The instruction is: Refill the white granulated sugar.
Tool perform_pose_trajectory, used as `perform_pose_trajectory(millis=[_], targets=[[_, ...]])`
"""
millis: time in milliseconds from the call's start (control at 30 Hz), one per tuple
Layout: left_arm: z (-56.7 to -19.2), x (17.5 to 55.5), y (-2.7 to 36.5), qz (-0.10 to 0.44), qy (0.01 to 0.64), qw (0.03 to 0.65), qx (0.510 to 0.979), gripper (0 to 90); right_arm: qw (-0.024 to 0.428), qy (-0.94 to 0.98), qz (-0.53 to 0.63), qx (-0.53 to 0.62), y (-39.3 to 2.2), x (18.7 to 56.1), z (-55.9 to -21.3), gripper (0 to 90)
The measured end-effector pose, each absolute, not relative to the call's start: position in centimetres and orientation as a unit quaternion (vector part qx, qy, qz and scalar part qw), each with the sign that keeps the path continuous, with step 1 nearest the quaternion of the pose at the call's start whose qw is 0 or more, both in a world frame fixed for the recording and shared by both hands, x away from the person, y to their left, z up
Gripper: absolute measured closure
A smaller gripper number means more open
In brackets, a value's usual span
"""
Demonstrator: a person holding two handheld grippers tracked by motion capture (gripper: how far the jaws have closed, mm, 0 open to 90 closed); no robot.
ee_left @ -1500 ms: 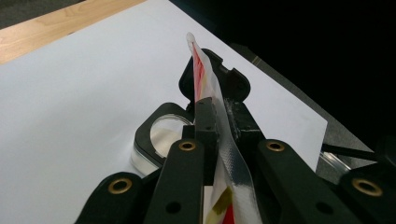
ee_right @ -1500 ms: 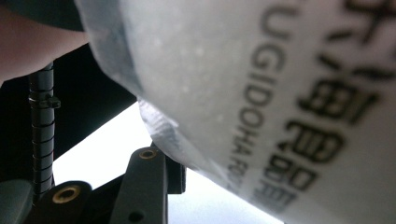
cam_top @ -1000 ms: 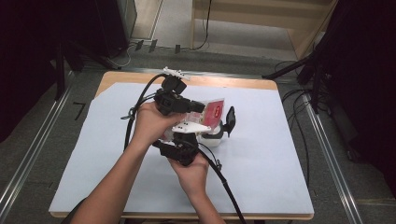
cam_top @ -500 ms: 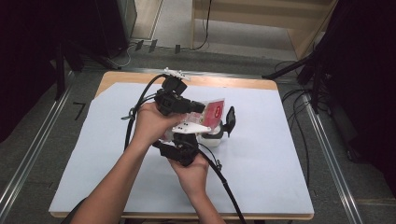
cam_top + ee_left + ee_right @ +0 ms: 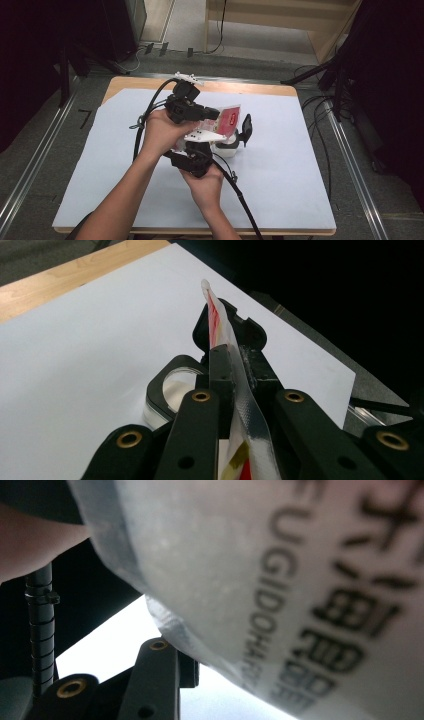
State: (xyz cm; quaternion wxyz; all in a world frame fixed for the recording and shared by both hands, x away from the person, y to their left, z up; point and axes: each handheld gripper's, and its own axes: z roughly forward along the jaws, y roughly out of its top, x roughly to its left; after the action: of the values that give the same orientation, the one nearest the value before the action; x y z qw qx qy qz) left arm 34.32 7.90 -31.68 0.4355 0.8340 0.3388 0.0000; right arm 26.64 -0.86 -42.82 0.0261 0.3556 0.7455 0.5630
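Observation:
My left gripper (image 5: 212,114) is shut on a red and white packet (image 5: 231,119), which sticks out to the right above the table. In the left gripper view, the packet (image 5: 215,315) stands edge-on, pinched between the pads. Below it is a small clear container (image 5: 227,148) with a black rim, its black flip lid (image 5: 246,129) standing open. My right gripper (image 5: 216,149) comes from the near side and appears closed on the container. In the right gripper view, the printed packet (image 5: 280,580) hangs very close and hides most of the container; one finger (image 5: 155,675) shows beneath it.
A white sheet (image 5: 280,180) covers the wooden table (image 5: 250,89). Black cables (image 5: 240,200) trail from both grippers toward the near edge. Metal rails (image 5: 350,165) run along both sides of the table, with dark stands and cables beyond the right one.

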Motion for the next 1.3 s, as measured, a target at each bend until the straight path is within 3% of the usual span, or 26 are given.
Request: perform_pose_trajectory(millis=[1300], targets=[[-31.25, 34.71, 7.74, 0.006, 0.345, 0.430, 0.834, 86.8, 0.016, 0.749, 0.561, 0.351, -0.82, 26.90, -42.23, 63.9]])
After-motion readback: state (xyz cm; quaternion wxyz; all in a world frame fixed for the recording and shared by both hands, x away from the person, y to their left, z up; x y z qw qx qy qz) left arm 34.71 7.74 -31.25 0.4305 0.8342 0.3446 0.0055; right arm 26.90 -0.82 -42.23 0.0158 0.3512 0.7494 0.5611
